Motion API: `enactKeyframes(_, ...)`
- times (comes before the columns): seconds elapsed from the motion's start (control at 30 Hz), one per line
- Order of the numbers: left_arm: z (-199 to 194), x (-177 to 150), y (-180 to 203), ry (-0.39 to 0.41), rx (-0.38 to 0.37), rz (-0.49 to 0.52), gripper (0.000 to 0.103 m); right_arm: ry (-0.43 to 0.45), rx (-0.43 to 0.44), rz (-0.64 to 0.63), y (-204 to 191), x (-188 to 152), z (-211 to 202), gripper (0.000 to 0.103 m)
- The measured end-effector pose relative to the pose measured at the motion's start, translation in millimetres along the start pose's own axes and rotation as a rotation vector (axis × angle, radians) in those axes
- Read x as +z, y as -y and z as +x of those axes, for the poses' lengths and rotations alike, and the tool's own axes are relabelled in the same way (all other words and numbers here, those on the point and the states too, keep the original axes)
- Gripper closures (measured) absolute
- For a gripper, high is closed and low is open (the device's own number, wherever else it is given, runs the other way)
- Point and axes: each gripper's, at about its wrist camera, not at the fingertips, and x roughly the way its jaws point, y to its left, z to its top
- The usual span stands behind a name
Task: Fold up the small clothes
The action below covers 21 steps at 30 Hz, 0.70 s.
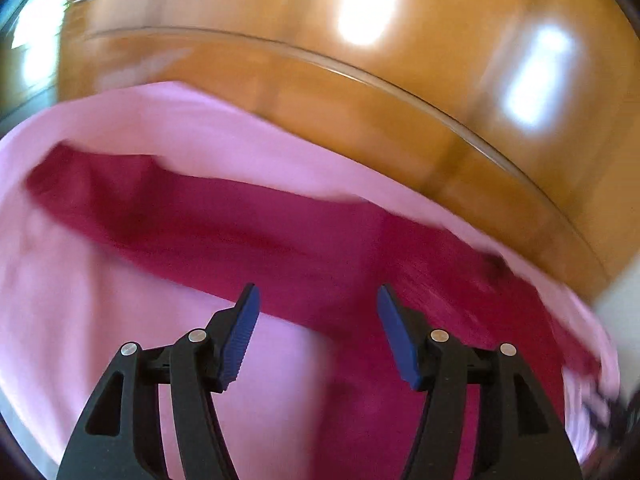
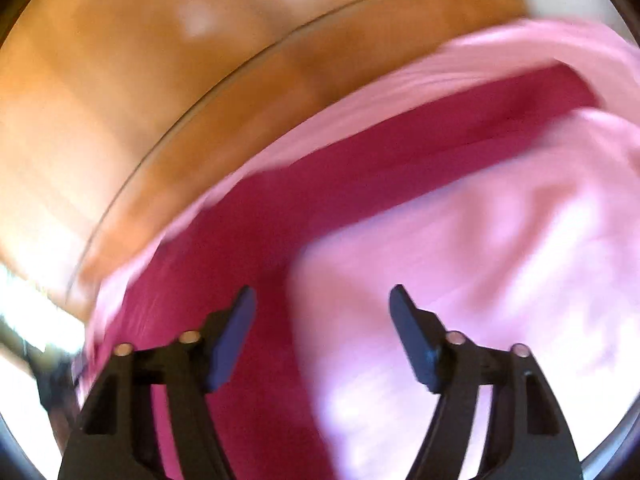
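Left wrist view: left gripper (image 1: 318, 304) at 6 o'clock, jaws spread wide with nothing between them, blue ribbed pads (image 1: 240, 340) facing each other across the gap. Beyond and below, a dark magenta garment (image 1: 224, 220) stretched in a band from 9 o'clock toward 4 o'clock, lying on a pale pink cloth (image 1: 80, 300) that spreads past it on every side. Farther out, from 10 o'clock round to 3 o'clock, the glossy wooden counter (image 1: 400, 80), with a thin curved seam across it and bright patches of reflected light. Whole picture smeared by motion blur; whether the fingertips touch the fabric cannot be told.

Right wrist view: right gripper (image 2: 322, 304) at 6 o'clock, jaws likewise wide apart and holding nothing. Between and beyond the fingers, the same dark magenta garment (image 2: 280, 220), running from 7 o'clock up toward 2 o'clock. Pale pink cloth (image 2: 480, 260) filling the side from 2 to 5 o'clock, with a narrow strip of it also along the garment's far edge. Wooden counter (image 2: 140, 100) from 8 o'clock up to 12 o'clock. Heavy blur here too.
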Motion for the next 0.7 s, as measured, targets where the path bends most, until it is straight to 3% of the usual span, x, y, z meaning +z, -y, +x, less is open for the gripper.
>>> enactKeyframes(0.13,12.2,-35.4,58.8,-0.094,-0.145,0.15,0.044,0.096,-0.062,0.24,78.4,44.1,-5.1,0.046)
enactKeyframes(0.3,31.6,-64.7,92.0,-0.18,-0.162,0.253,0.044,0.164,-0.119,0.41,138.2,85.8,0.7,0.046)
enactKeyframes(0.5,41.0,-78.2,84.0,-0.221,-0.132,0.274,0.044,0.168,-0.189,0.423,163.3,121.8,20.3,0.049)
enactKeyframes(0.6,41.6,-80.2,88.3,-0.225,-0.126,0.279,0.044,0.166,-0.287,0.388,165.0,142.4,29.7,0.066)
enactKeyframes(0.67,41.4,-79.4,88.5,-0.227,-0.127,0.271,0.044,0.167,-0.334,0.375,172.0,154.6,29.3,0.085)
enactKeyframes(0.7,41.1,-79.5,88.1,-0.227,-0.127,0.266,0.044,0.161,-0.361,0.354,169.9,159.9,28.0,0.087)
